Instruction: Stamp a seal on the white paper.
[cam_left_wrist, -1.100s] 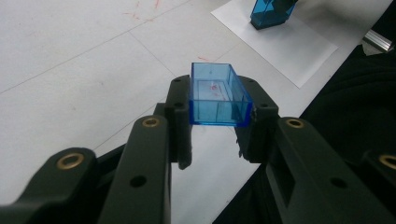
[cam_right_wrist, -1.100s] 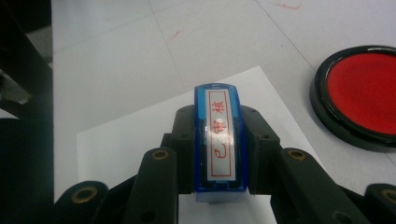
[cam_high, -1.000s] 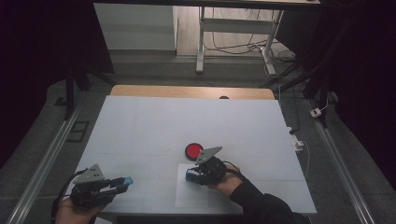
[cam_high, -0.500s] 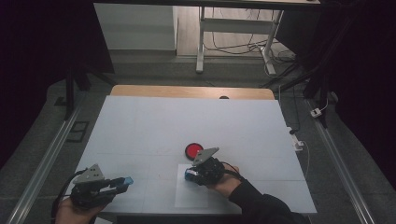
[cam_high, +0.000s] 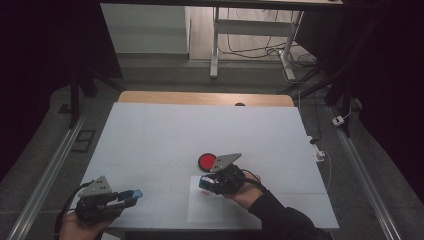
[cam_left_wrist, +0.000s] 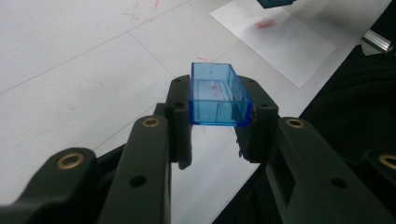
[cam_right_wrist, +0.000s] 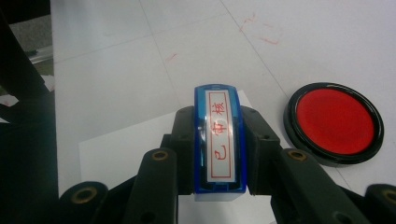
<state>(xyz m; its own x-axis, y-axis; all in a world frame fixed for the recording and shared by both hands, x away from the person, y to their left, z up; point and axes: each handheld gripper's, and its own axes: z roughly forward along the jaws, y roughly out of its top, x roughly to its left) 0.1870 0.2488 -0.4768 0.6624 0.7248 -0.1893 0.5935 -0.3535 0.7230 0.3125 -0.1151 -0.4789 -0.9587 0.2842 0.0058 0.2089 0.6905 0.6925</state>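
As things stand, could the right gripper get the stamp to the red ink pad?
Probably yes: the right gripper holds the stamp just beside the ink pad, with bare table between them.

A lab-like workspace: white table (cam_high: 150, 135), metal frame rails (cam_high: 45, 175), floor cables (cam_high: 250, 50).

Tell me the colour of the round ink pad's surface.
Red, in a black rim: the ink pad shows best in the right gripper view.

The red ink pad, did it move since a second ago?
No. In the high view the red ink pad sits at the same spot on the white table, just beyond the sheet of paper, as before.
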